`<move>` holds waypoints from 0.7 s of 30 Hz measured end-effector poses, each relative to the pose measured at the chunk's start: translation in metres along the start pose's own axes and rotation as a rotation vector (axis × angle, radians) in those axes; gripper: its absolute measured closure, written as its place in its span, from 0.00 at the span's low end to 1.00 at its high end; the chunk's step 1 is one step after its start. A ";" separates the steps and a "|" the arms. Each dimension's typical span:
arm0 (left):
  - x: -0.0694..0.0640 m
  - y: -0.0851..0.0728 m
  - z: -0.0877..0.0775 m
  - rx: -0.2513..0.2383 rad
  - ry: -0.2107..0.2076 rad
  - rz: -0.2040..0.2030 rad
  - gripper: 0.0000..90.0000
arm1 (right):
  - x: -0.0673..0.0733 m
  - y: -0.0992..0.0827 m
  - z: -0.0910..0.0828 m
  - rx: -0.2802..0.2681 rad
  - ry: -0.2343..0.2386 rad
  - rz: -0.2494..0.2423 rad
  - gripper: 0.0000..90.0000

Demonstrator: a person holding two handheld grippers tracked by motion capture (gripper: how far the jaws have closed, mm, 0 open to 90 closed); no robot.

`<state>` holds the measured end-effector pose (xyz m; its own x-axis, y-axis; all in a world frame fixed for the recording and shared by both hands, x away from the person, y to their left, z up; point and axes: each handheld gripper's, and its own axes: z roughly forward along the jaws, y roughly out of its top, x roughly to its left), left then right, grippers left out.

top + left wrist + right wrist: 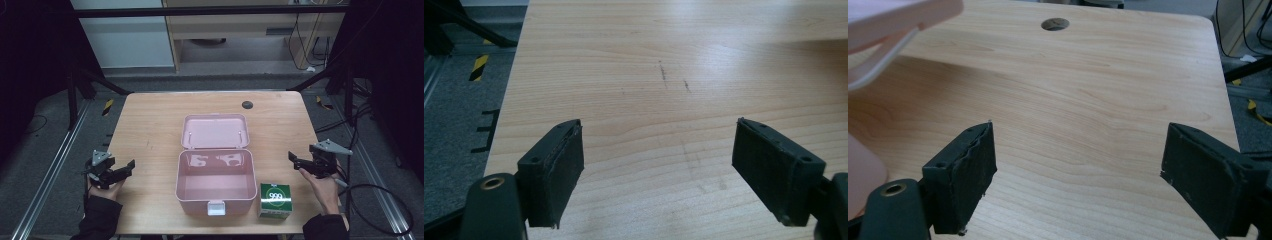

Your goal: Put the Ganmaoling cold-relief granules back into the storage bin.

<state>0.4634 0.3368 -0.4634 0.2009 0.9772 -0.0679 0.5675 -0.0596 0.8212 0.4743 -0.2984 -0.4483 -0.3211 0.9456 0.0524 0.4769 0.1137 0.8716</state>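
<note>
Between my two grippers: pink box (214,182), lid flung back, hollow bare; green carton (274,200) beside right gripper (295,162). Both jaws apart, nothing held; left gripper (131,166) well off.

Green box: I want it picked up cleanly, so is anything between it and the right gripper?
Nothing visible. The green box sits on bare table beside the pink case, and the right gripper, jaws open, is just up and right of it.
</note>
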 end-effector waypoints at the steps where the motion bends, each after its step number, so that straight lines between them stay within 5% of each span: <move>1: 0.000 0.000 0.000 0.000 0.000 0.000 0.23 | 0.001 0.003 -0.002 -0.004 0.004 -0.011 0.16; 14: 0.001 -0.001 -0.003 0.007 0.022 0.026 0.27 | 0.002 0.040 -0.029 -0.021 0.139 -0.082 0.17; 21: 0.000 -0.002 -0.002 0.016 0.025 0.033 0.27 | 0.009 0.050 -0.039 -0.012 0.170 -0.149 0.17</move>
<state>0.4609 0.3369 -0.4641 0.1994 0.9796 -0.0267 0.5737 -0.0946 0.8136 0.4634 -0.2957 -0.3858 -0.5216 0.8532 0.0029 0.4044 0.2442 0.8814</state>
